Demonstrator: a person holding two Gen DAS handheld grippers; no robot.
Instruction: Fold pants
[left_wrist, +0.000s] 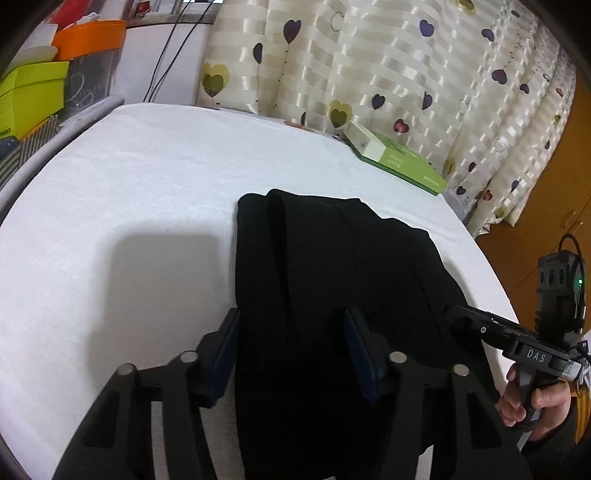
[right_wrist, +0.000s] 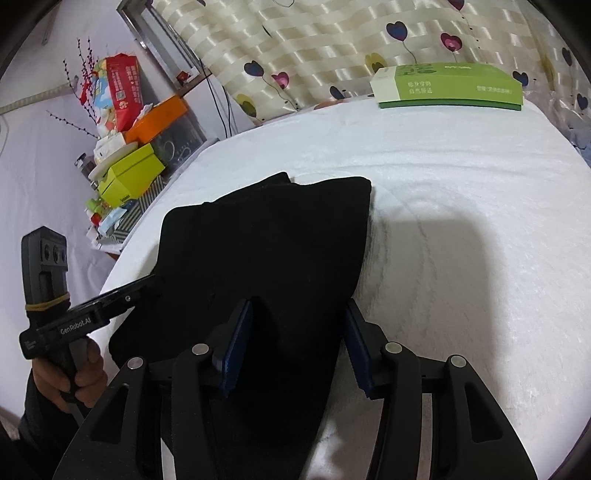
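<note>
left gripper (left_wrist: 291, 350) and right gripper (right_wrist: 299, 347), each held in a hand (right_wrist: 79, 380), hover with jaws spread wide over the near end of the black pants (left_wrist: 332, 266); neither pinches cloth. the pants lie folded into a narrow stack on the white bedsheet (left_wrist: 129, 192). a green box (right_wrist: 448, 86) rests at the far edge, before a heart-print curtain (left_wrist: 388, 66).
</note>
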